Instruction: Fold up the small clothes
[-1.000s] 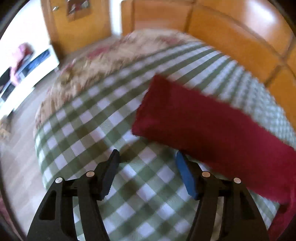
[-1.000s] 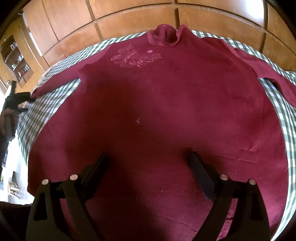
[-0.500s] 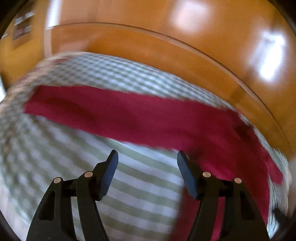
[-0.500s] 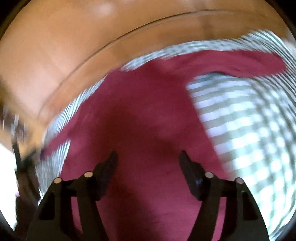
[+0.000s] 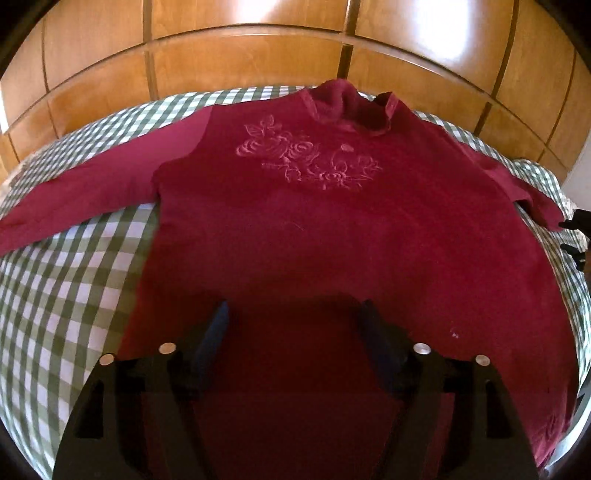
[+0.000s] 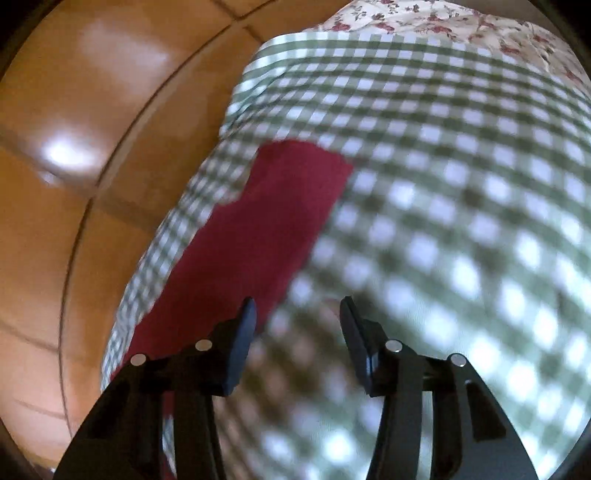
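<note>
A dark red sweater (image 5: 314,229) with an embossed rose design lies flat, front up, on a green-and-white checked bedcover (image 5: 74,288), its collar toward the wooden headboard and both sleeves spread out. My left gripper (image 5: 295,317) hovers over the sweater's lower body, its jaws opening with nothing between them. In the right wrist view, the sweater's sleeve (image 6: 266,229) runs along the checked cover. My right gripper (image 6: 297,317) is just above the cover beside the sleeve's edge, its jaws closing with nothing between them.
A wooden panelled headboard (image 5: 258,55) runs along the bed's far side. A floral bedspread (image 6: 443,18) shows beyond the checked cover in the right wrist view. Something dark (image 5: 576,236) sits at the right edge past the sleeve's cuff.
Both views swung fast. The left gripper went from the sleeve end to over the sweater's body and opened wider. The right gripper went from the body to the sleeve and narrowed.
</note>
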`<control>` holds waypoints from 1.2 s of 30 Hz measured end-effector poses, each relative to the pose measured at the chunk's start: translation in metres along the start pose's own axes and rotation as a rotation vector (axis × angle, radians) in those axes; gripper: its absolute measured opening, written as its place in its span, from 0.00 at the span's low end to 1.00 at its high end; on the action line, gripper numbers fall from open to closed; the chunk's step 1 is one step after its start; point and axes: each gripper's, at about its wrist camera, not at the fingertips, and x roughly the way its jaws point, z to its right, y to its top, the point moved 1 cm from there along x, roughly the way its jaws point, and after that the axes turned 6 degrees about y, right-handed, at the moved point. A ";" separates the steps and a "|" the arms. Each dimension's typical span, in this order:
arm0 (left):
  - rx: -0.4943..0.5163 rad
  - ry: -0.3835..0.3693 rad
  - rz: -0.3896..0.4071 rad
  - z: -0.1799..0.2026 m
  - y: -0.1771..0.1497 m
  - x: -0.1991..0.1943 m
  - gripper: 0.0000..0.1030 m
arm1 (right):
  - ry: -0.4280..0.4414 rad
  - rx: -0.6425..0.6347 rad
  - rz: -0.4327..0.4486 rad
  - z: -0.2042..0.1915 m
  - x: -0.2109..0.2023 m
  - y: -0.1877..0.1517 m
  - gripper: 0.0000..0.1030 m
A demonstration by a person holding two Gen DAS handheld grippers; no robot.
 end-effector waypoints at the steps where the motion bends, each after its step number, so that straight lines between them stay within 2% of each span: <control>1: -0.006 -0.001 0.000 -0.001 -0.004 -0.001 0.74 | -0.002 0.008 0.003 0.006 0.005 0.010 0.46; 3: -0.009 0.007 0.000 0.000 -0.004 0.000 0.75 | -0.012 0.017 0.009 0.006 0.015 0.023 0.45; 4: -0.007 0.010 0.000 0.000 -0.003 0.001 0.77 | -0.026 0.007 0.008 0.008 0.019 0.029 0.41; 6: -0.004 0.017 0.001 0.001 -0.002 0.002 0.78 | -0.068 -0.055 -0.008 0.000 0.024 0.036 0.07; 8: 0.000 0.023 0.002 0.002 -0.002 0.003 0.79 | -0.076 -0.134 0.038 -0.011 0.014 0.041 0.07; 11: 0.002 0.026 0.002 0.002 0.000 0.007 0.80 | -0.059 -0.251 0.203 -0.029 -0.031 0.051 0.06; 13: 0.005 0.025 0.001 0.002 0.000 0.008 0.82 | -0.137 -0.285 0.273 -0.024 -0.042 0.058 0.06; 14: 0.007 0.022 0.000 0.002 0.000 0.008 0.83 | -0.173 -0.272 0.252 -0.015 -0.037 0.062 0.06; 16: 0.006 0.021 -0.001 0.002 0.000 0.008 0.84 | -0.199 -0.216 0.149 0.007 -0.016 0.065 0.06; 18: 0.004 0.015 -0.005 0.001 0.001 0.008 0.84 | -0.222 -0.200 0.100 0.019 -0.004 0.060 0.09; 19: -0.001 0.006 -0.011 0.000 0.002 0.006 0.84 | -0.237 -0.189 0.093 0.024 -0.002 0.054 0.19; 20: -0.007 -0.002 -0.016 -0.002 0.002 0.005 0.84 | -0.227 -0.175 0.091 0.027 -0.003 0.048 0.34; 21: -0.018 -0.012 -0.020 -0.004 0.002 0.001 0.84 | -0.217 -0.170 0.091 0.028 -0.005 0.045 0.42; 23: -0.035 -0.015 -0.019 -0.010 0.001 -0.007 0.84 | -0.191 -0.190 0.081 0.025 -0.016 0.031 0.52; 24: -0.046 -0.011 -0.015 -0.014 0.000 -0.012 0.84 | -0.174 -0.206 0.073 0.022 -0.022 0.024 0.54; 25: -0.063 -0.008 -0.010 -0.019 -0.001 -0.016 0.84 | -0.144 -0.227 0.053 0.017 -0.029 0.012 0.58; 27: -0.105 -0.007 -0.012 -0.032 -0.006 -0.027 0.84 | -0.089 -0.282 -0.002 0.007 -0.038 -0.010 0.59; 30: -0.142 0.014 -0.011 -0.053 -0.017 -0.042 0.84 | 0.047 -0.382 -0.145 -0.013 -0.050 -0.063 0.59; 34: -0.177 0.035 -0.020 -0.079 -0.035 -0.062 0.84 | 0.233 -0.543 -0.355 -0.042 -0.078 -0.154 0.58; 36: -0.184 0.036 -0.029 -0.091 -0.045 -0.070 0.84 | 0.285 -0.617 -0.458 -0.049 -0.092 -0.201 0.56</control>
